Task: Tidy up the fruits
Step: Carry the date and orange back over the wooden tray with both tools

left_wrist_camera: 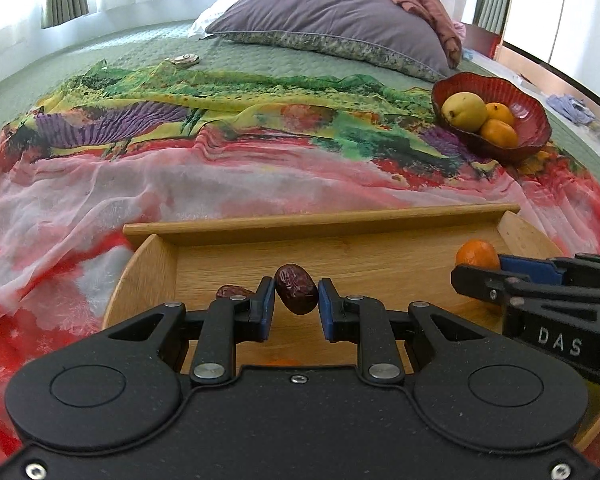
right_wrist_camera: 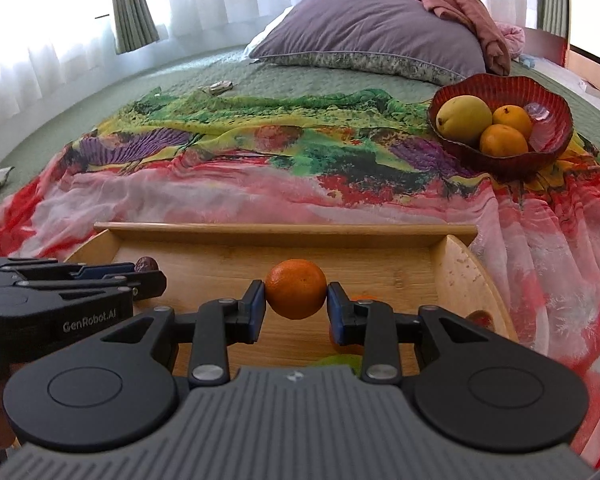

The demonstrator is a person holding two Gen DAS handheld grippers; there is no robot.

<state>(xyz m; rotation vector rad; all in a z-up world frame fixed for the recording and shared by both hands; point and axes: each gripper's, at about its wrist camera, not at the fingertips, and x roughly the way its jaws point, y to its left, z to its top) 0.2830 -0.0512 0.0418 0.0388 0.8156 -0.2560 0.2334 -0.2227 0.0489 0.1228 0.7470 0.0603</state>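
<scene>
My left gripper (left_wrist_camera: 296, 300) is shut on a dark red date (left_wrist_camera: 296, 294) and holds it above the wooden tray (left_wrist_camera: 320, 224). A second date (left_wrist_camera: 233, 291) lies in the tray just left of it. My right gripper (right_wrist_camera: 296, 305) is shut on an orange (right_wrist_camera: 296, 294) over the same tray (right_wrist_camera: 284, 230). The orange (left_wrist_camera: 477, 255) and the right gripper also show at the right of the left wrist view. A red bowl (right_wrist_camera: 556, 148) far right holds a yellow pear (right_wrist_camera: 463, 118) and two oranges (right_wrist_camera: 503, 140). A green fruit (right_wrist_camera: 340, 361) and other fruit lie in the tray, partly hidden by the right gripper.
The tray and bowl (left_wrist_camera: 534, 136) sit on a colourful scarf (left_wrist_camera: 220, 152) spread over a green bedcover. A purple pillow (left_wrist_camera: 332, 16) lies at the far end. A small wrapped object (left_wrist_camera: 185, 59) lies on the bedcover beyond the scarf. Curtains hang behind.
</scene>
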